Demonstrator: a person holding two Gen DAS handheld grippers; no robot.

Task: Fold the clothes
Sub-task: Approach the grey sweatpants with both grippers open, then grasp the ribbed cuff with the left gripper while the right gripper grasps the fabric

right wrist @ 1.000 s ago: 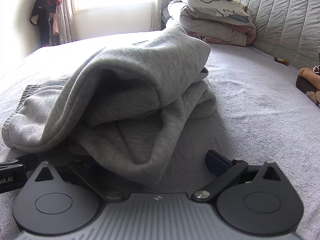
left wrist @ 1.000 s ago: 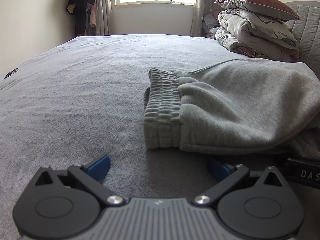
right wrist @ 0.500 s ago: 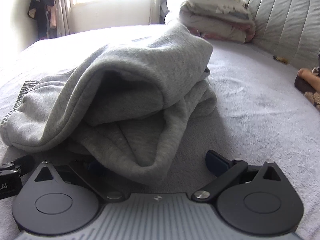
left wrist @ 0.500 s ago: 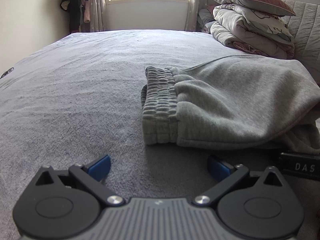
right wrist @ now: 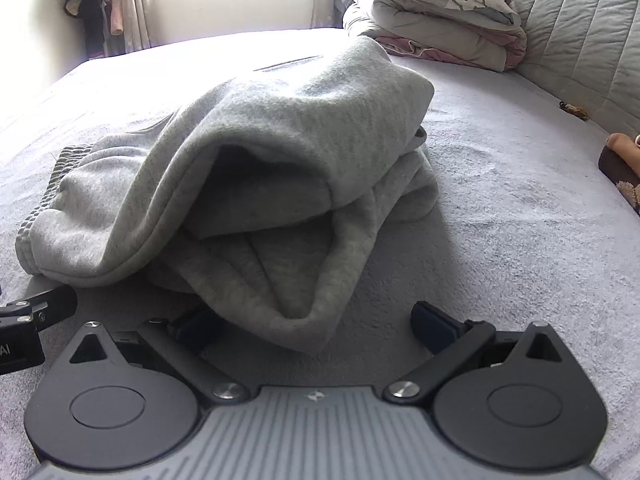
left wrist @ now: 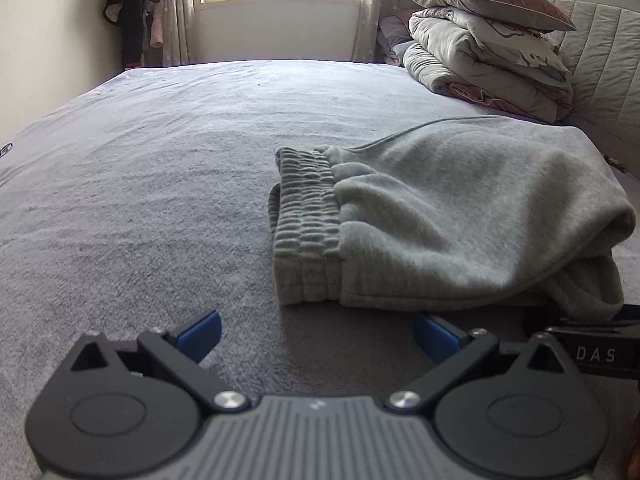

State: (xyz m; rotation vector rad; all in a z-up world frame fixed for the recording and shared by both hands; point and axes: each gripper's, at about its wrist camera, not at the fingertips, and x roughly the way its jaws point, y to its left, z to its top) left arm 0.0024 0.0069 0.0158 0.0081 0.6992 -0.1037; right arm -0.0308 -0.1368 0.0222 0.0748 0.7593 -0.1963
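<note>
Currently both tongs, left (left wrist: 316, 330) and right (right wrist: 316, 326), gape empty beside loosely folded grey sweatpants (right wrist: 240, 184) on the bed (left wrist: 140, 184); bulky fleece risks springing unfolded.

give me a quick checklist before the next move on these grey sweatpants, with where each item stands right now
1. Left gripper open and empty: ok, jaws spread, bare bedspread between them.
2. Right gripper open: ok, jaws spread, a fold of the sweatpants lying between them.
3. Right gripper gripping fabric: not ok, nothing clamped yet.
4. Waistband reachable: ok, facing the left gripper.
5. Fold neat: not ok, layers bulge and gape at the right end.
6. Room on the bed: ok, bare cover left of the pants.
</note>
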